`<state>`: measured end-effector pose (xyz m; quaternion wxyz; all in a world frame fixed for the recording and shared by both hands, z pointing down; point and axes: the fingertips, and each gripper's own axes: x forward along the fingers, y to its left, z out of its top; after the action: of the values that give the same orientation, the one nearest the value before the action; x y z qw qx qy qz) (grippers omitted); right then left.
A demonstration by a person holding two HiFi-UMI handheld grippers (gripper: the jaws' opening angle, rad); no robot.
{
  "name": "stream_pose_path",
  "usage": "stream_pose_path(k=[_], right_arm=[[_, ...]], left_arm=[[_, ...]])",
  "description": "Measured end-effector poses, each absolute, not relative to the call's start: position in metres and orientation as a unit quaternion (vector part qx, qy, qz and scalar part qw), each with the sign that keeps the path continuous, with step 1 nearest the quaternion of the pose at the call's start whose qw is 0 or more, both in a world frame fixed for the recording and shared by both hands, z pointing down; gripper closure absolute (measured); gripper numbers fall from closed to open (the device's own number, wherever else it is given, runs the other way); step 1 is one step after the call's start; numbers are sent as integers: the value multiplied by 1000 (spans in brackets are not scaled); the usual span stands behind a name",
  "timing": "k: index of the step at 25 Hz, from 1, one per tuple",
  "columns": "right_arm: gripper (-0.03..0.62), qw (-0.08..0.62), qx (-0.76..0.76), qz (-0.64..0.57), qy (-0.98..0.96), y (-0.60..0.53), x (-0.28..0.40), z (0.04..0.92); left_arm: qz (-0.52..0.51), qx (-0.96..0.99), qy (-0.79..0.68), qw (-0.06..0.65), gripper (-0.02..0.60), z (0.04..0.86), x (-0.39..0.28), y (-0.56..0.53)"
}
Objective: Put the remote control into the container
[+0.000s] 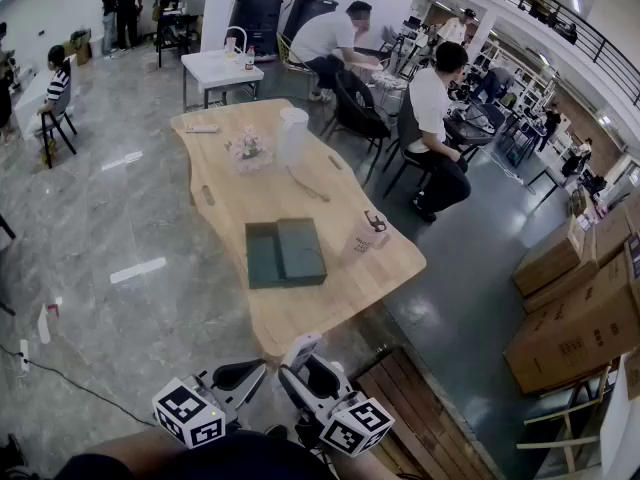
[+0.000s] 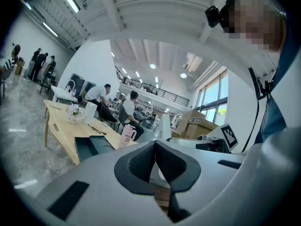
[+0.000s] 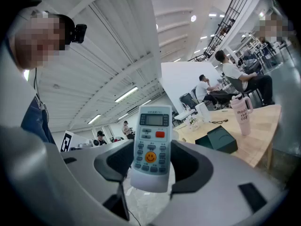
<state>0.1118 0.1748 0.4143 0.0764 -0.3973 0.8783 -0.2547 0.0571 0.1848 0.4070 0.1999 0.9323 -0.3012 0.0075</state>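
The left hand-held gripper sits low at the person's front, short of the desk's near edge. In the left gripper view its two dark pads meet at the tips, so it is closed, with nothing between them.

Just to its right, the right hand-held gripper grips the one remote control. In the right gripper view the jaws stand wide, one on each long side of the white remote control, and clamp it there. Its long axis runs along the jaws. The display end points forward and away from the person, toward the desk, and the rear end lies back between the pads. The button face, with a red key and a yellow smiley key, is turned up toward that gripper's camera. It is held in the air, off the desk and well apart from the container.

There is one container: a dark green box lying open on the wooden desk near its front end, its two shallow halves side by side. It also shows in both gripper views. To its right stands one pale cup with a handle, upright near the desk's right edge. Farther right, cardboard boxes are stacked on the floor.
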Motion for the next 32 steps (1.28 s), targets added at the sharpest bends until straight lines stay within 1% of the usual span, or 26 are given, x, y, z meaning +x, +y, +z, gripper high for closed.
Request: stream_pose_path(k=[9,13,21,28,32], right_arm=[[344,76,-395,-258,878,172,113,416],[344,86,-391,-267,877,169,115,416],[344,91,-381,-274,878,158,133,429],[344,79,-365,-276,886,143,143,444],[344,70,-365,-279,885,124,141,451]], left_arm=[[10,932,-302,199,569,409,59,183],[11,932,-303,198,569,409,61,180],[13,922,-332,199,569,422,70,176],[13,910,-363,200,569,436,75,175],[12,909,-366,197,569,439,73,156]])
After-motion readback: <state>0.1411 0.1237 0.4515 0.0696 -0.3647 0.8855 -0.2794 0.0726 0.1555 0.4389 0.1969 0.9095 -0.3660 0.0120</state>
